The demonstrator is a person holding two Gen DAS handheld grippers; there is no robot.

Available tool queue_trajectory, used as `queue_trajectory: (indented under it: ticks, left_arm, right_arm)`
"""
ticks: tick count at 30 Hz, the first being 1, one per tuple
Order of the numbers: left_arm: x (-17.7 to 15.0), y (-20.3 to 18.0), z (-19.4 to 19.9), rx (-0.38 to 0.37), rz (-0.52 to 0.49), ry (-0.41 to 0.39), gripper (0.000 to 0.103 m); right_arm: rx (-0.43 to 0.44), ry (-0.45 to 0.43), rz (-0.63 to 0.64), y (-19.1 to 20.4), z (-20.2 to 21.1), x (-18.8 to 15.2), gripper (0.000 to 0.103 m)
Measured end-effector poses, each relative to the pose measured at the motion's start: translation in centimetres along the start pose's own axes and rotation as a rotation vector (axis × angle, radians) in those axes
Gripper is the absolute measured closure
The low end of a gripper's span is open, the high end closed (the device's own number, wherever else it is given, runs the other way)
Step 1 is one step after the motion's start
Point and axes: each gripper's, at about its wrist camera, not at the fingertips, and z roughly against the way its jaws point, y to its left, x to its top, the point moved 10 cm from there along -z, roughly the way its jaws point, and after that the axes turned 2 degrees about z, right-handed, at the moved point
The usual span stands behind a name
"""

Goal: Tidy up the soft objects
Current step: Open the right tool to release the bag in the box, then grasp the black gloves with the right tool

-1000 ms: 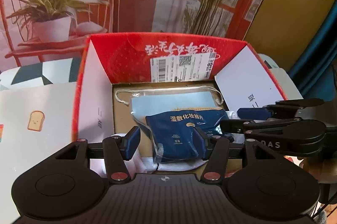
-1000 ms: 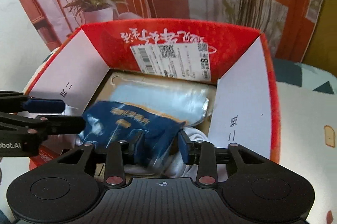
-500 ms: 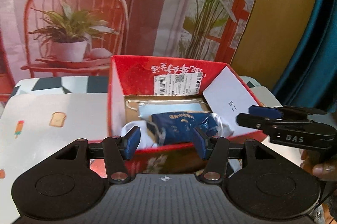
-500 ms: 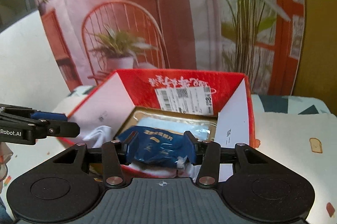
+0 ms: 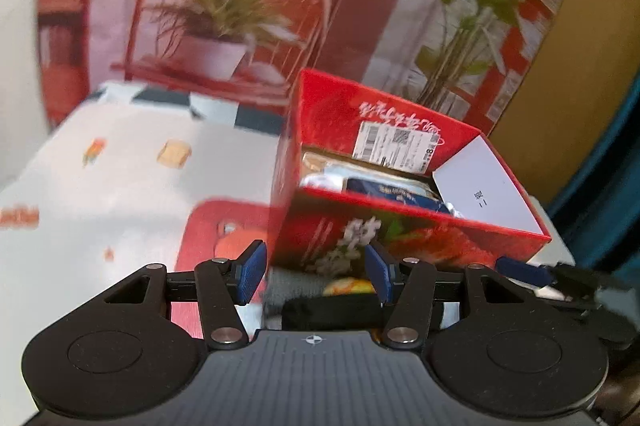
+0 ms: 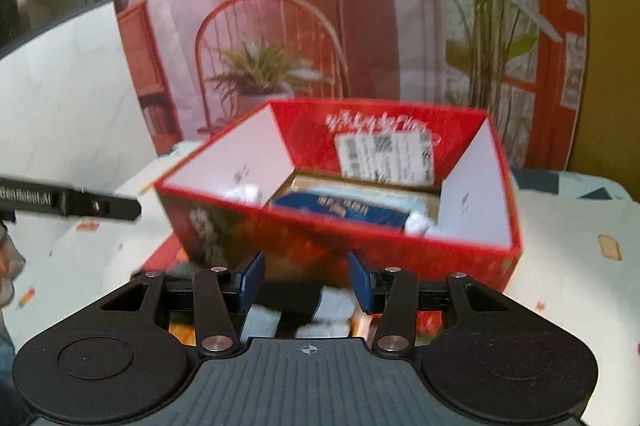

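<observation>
Both your grippers sit empty, just in front of the red box (image 6: 360, 246).
Left gripper (image 5: 316, 276) and right gripper (image 6: 306, 284) stand parted, holding nothing; the blue pouch (image 6: 340, 208) lies inside the box.

Both wrist cams sit low behind their own fingers, angled down, fairly close to the same red box (image 5: 408, 234) (image 6: 344, 238), seen from its left and right.

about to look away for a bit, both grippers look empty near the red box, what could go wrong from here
The dark blue packet sits high in the red box, near the front rim, so a bump could spill it. Soft items lie under the left gripper and could catch on its fingers.
</observation>
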Motion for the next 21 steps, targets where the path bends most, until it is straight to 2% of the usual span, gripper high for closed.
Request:
queue_trajectory:
  ticks: [5,10,21]
  left_arm:
    - [-1.8,1.3,-0.5,0.030,0.034,0.037,0.046]
    - [-3.0,1.2,-1.2,0.006,0.062,0.062,0.046]
    - [-4.3,-0.4,-2.7,-0.052,0.082,0.089,0.046]
  right_arm:
    - [0.009,0.024,0.038,1.4,-1.2,-1.7,0.060]
    - [0.007,0.077,-0.008,0.7,-2.3,-3.9,0.060]
    - [0.019,0.103,-0.082,-0.3,-2.5,-6.3,0.060]
